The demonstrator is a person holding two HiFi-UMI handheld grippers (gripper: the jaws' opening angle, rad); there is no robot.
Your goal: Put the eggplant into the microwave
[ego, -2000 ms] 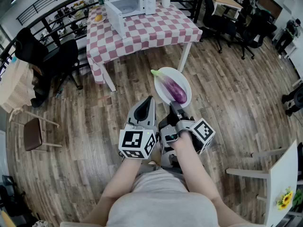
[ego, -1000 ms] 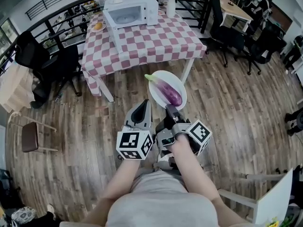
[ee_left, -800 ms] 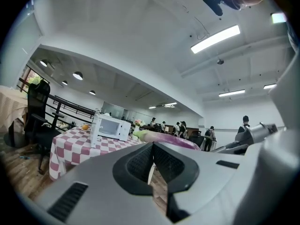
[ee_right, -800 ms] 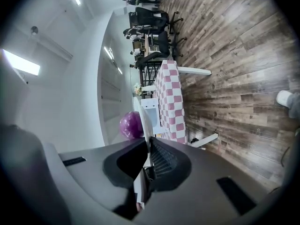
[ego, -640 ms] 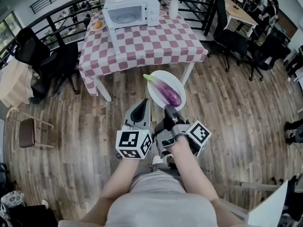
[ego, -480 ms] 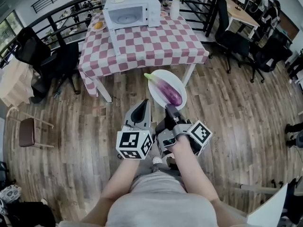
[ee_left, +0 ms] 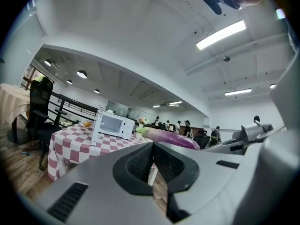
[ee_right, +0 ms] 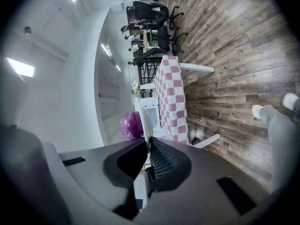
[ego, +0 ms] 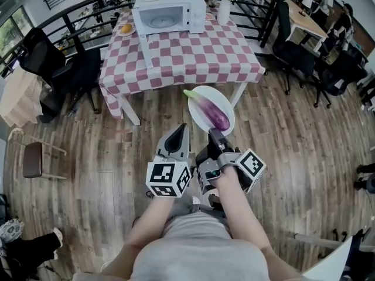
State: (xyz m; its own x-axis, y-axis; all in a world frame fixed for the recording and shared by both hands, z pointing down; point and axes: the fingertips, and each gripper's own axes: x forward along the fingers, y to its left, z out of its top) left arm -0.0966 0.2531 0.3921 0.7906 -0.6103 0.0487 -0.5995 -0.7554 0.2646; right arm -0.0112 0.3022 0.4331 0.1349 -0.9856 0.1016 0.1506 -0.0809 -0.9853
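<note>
Two steps remain: you carry the plate (ego: 226,102), rim clamped in your right gripper (ego: 214,133), left gripper (ego: 180,129) closed empty, then slide the eggplant (ego: 212,110) into the open microwave (ego: 170,10).

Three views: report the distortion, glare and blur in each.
Head view: strong fisheye bows the wooden floor planks and the pink-and-white checked table; the light is even and the detail sharp. Left gripper view: dark rounded corners, and the long ceiling strip light is blown out. Right gripper view: the picture lies sideways, the purple eggplant is soft, and a bright ceiling lamp glares at the left.
</note>
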